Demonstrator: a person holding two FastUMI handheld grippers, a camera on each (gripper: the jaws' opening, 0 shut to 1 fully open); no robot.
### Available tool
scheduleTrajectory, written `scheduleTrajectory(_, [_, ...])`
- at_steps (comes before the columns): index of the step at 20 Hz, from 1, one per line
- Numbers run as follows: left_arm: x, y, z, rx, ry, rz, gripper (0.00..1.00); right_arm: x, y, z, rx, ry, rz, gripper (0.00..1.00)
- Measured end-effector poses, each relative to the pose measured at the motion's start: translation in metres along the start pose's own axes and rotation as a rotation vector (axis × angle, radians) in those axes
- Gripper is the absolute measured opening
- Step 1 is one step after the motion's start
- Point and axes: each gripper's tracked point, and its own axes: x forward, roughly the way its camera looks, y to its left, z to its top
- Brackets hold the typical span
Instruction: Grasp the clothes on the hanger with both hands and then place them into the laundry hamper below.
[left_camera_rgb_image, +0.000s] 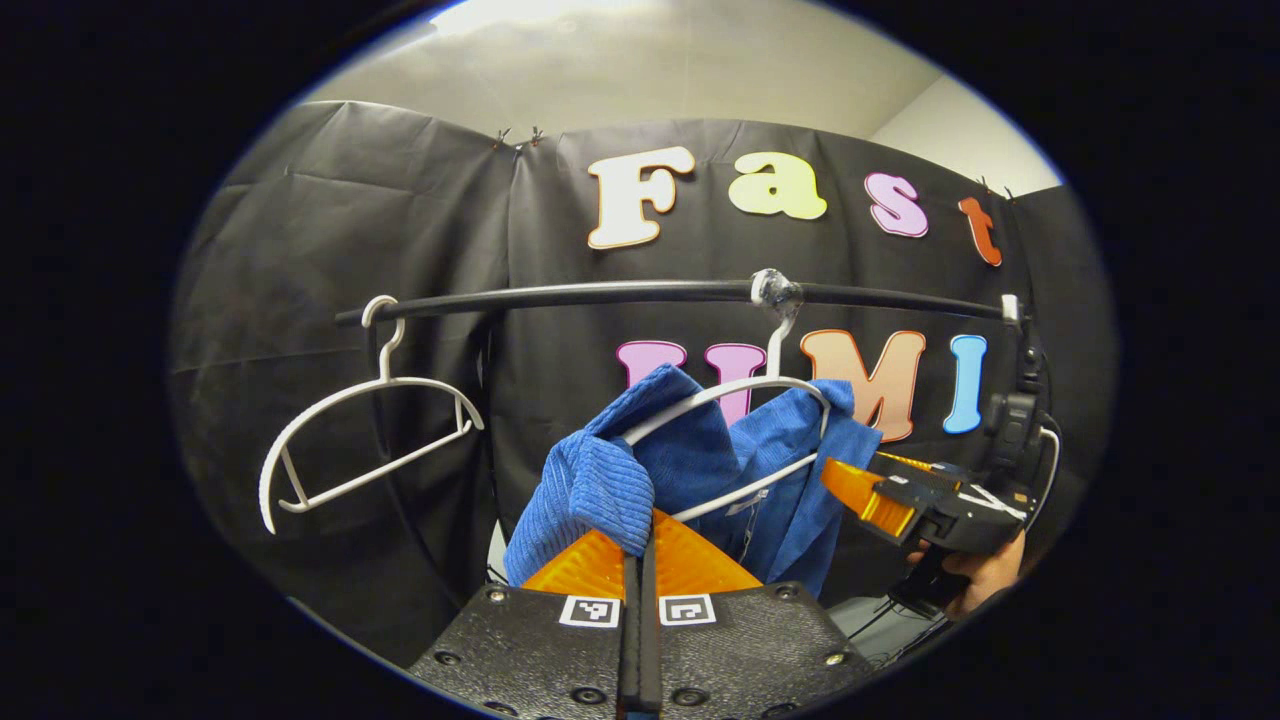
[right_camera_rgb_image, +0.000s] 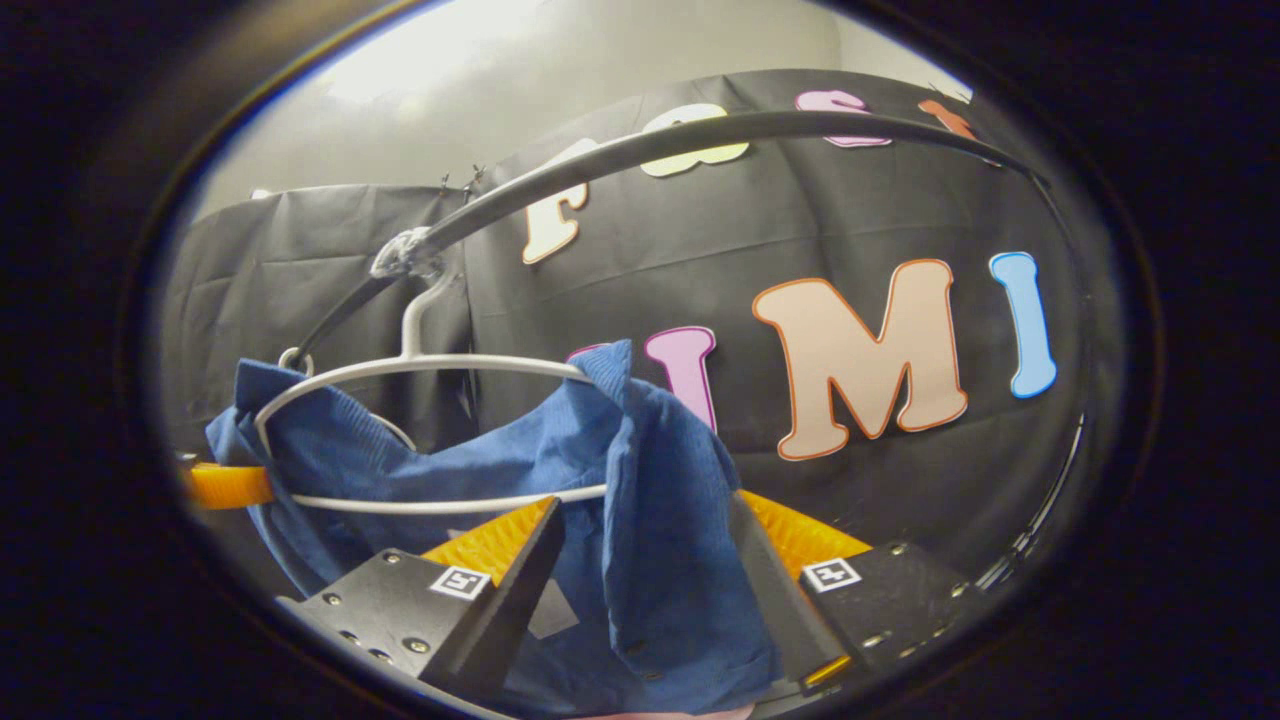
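The left gripper (left_camera_rgb_image: 640, 560) has its fingers pinched together on a bunched fold of the blue garment (left_camera_rgb_image: 700, 470). The right gripper (right_camera_rgb_image: 640, 590) stands wide open, a hanging fold between its fingers but not clamped. The garment still hangs on the white hanger (right_camera_rgb_image: 420, 370) under the black rail (left_camera_rgb_image: 620, 293), with an empty hanger (left_camera_rgb_image: 350, 440) beside it. The grasping step is half done: next, the right gripper should close, then both lift the cloth off.

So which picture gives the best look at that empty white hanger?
The left gripper view: the empty white hanger hangs whole and unobstructed on the black rail, left of the blue garment. In the right gripper view I can't pick it out for certain.
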Motion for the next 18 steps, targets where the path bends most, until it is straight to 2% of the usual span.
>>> scheduleTrajectory(2, [-0.005,-0.001,0.004,0.024,-0.014,-0.003,0.0,0.006,-0.005,0.004,0.011,-0.008,-0.02,0.69])
scheduleTrajectory(4, [-0.008,-0.003,0.004,0.029,-0.019,-0.01,0.0,0.018,0.003,-0.002,0.028,0.033,0.028,0.44])
scheduleTrajectory(7, [-0.007,0.002,0.007,0.012,-0.026,-0.013,0.0,0.023,0.006,-0.015,0.054,0.095,0.039,0.11])
scheduleTrajectory(8, [-0.007,0.005,0.008,0.006,-0.026,-0.016,0.0,0.027,0.003,-0.017,0.041,0.093,0.021,0.05])
scheduleTrajectory(9, [-0.007,0.005,0.01,0.002,-0.025,-0.02,0.0,0.036,0.0,-0.011,0.036,0.073,0.004,0.0])
scheduleTrajectory(10, [-0.008,0.01,0.011,0.002,-0.024,-0.021,0.0,0.024,-0.002,-0.004,0.016,0.056,0.005,0.03])
scheduleTrajectory(11, [-0.008,0.013,0.014,-0.001,-0.023,-0.021,0.0,0.023,-0.003,0.001,-0.019,0.046,-0.008,0.0])
scheduleTrajectory(14, [-0.011,0.014,0.017,-0.027,-0.013,-0.033,0.0,0.02,-0.007,0.011,-0.11,0.001,-0.036,0.0])
scheduleTrajectory(16, [-0.012,0.019,0.022,-0.015,-0.017,-0.032,0.0,0.019,-0.014,0.02,-0.158,-0.032,-0.069,0.03])
scheduleTrajectory(18, [-0.014,0.022,0.029,0.001,-0.038,-0.032,0.0,0.022,-0.02,0.027,-0.19,-0.051,-0.099,0.0])
